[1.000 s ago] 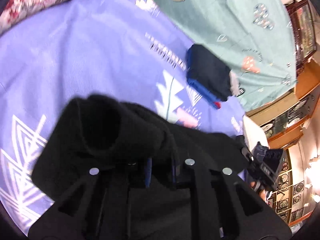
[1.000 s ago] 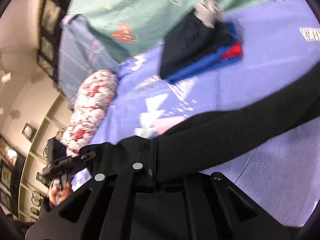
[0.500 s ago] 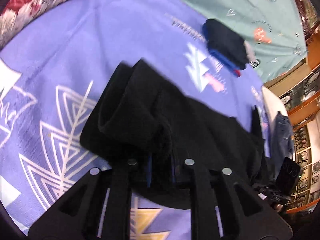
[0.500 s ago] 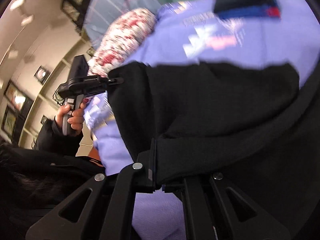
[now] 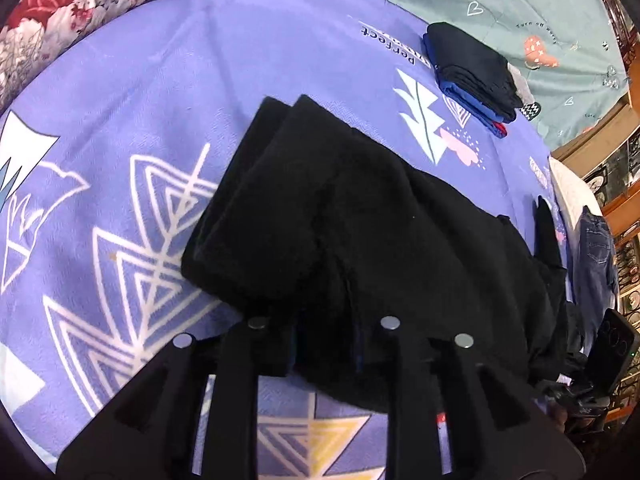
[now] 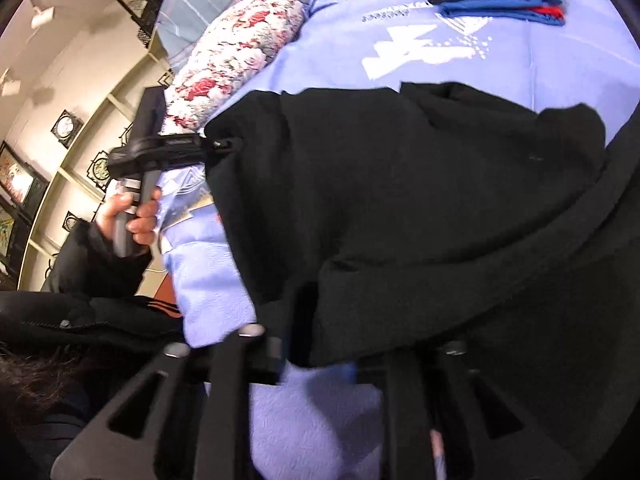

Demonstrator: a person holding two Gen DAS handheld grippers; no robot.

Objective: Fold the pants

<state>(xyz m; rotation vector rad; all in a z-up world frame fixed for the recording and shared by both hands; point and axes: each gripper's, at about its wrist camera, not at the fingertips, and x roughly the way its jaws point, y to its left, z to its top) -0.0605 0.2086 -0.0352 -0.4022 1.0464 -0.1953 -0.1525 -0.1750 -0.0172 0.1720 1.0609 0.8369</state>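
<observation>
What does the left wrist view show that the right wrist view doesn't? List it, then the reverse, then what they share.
Left wrist only: jeans at the bed's edge, left gripper shut on the pants.
Right wrist only: hand on the other gripper's handle, wall shelves.
Both: pants, folded stack, floral pillow, purple sheet.

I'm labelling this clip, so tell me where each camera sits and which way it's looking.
Left wrist: sits on the left gripper, looks along its jaws across the blanket at the pants; right gripper shows at the right edge.
Right wrist: sits on the right gripper, looks across the pants; left hand shows.
Shared: pants, blanket, pile of folded clothes.
</observation>
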